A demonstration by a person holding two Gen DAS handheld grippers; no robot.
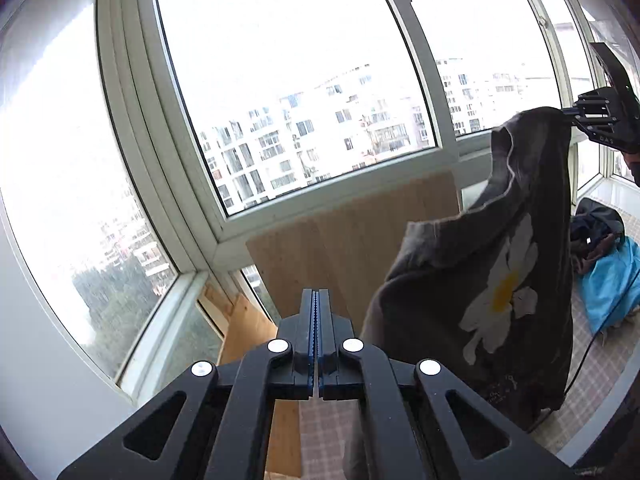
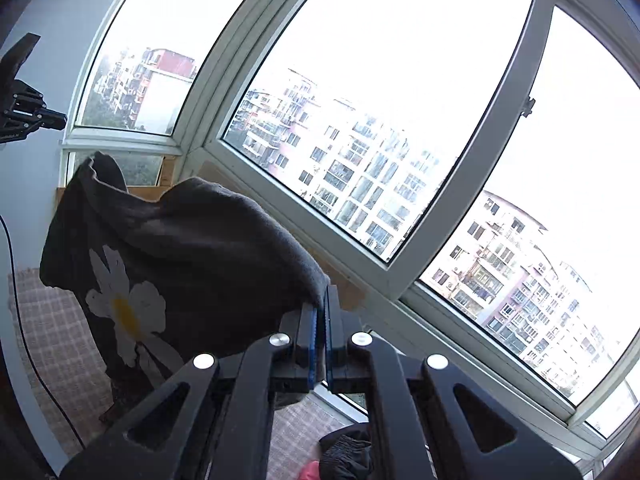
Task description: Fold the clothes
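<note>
A dark grey garment (image 1: 480, 272) with a white and yellow daisy print (image 1: 504, 288) hangs in the air at the right of the left wrist view. My right gripper (image 1: 566, 111) pinches its top edge, up by the window. In the right wrist view the same garment (image 2: 192, 240) drapes down and left from my right gripper (image 2: 322, 304), whose blue pads are shut on a fold of cloth. My left gripper (image 1: 316, 300) is shut with nothing between its fingers, left of the garment and apart from it. It also shows at the far left as the left gripper (image 2: 64, 120), clear of the cloth.
A wooden tabletop (image 1: 352, 232) stands under the windows. A checked cloth (image 1: 324, 432) covers the surface below the garment. A pile of clothes, with a blue piece (image 1: 608, 280) and dark ones (image 1: 596, 224), lies at the right. A black cable (image 2: 24, 320) runs down the left.
</note>
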